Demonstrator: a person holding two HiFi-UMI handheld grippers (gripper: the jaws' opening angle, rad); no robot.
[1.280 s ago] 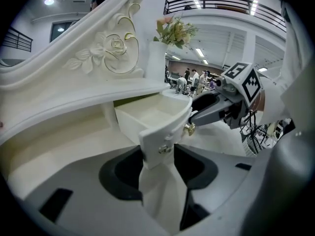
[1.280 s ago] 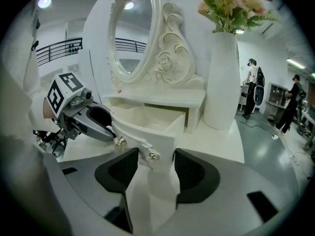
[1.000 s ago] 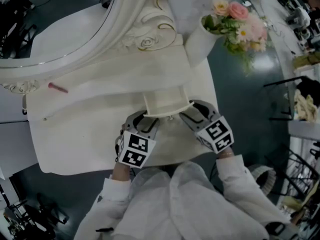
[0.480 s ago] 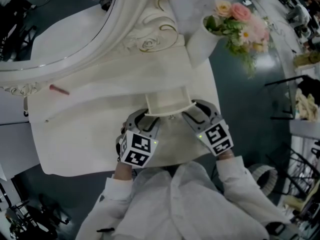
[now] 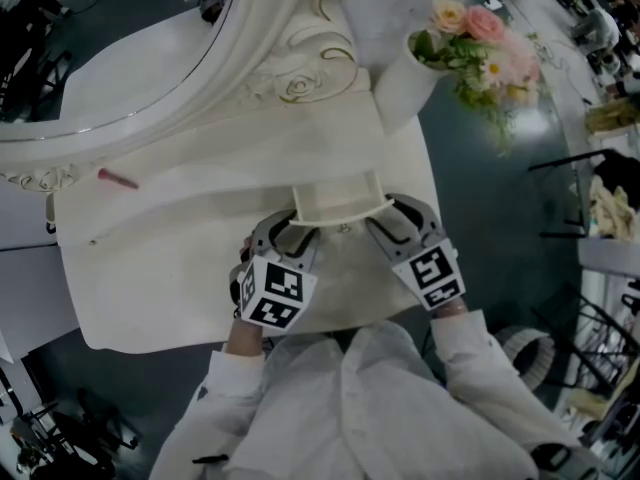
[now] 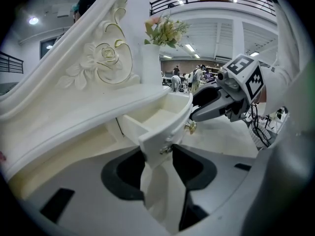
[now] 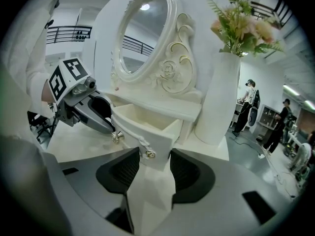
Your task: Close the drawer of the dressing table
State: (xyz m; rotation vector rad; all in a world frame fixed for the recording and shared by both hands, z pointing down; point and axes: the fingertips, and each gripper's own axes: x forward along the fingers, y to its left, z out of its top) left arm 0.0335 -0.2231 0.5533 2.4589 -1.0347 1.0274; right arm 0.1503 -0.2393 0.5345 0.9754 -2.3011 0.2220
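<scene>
Cream tabletop (image 5: 170,268) of the dressing table spreads below me, its near edge just past my white sleeves (image 5: 450,358). Nearest on it, my left gripper (image 5: 288,236) and right gripper (image 5: 400,223) sit at the two ends of the drawer (image 5: 338,200). It is empty and stands pulled out toward me from the low shelf behind it.

Through the left gripper view the jaws stand wide, with the drawer's left front corner and a small knob (image 6: 166,150) between them. I see no clamping, so I call it released. The right gripper's jaws have just been closing a little, yet they too are spread, straddling the right front corner by the other knob (image 7: 150,154). The pads look close to the wood, but I see no squeeze.

I judge this as lined up for the push, drawer not yet shut. Next, both grippers need to press the front panel evenly toward the far side so it slides straight and does not jam.

Farther back are a pink stick (image 5: 117,177) at left, the carved oval mirror (image 5: 120,58), and a white vase (image 5: 400,88) of flowers at far right.
</scene>
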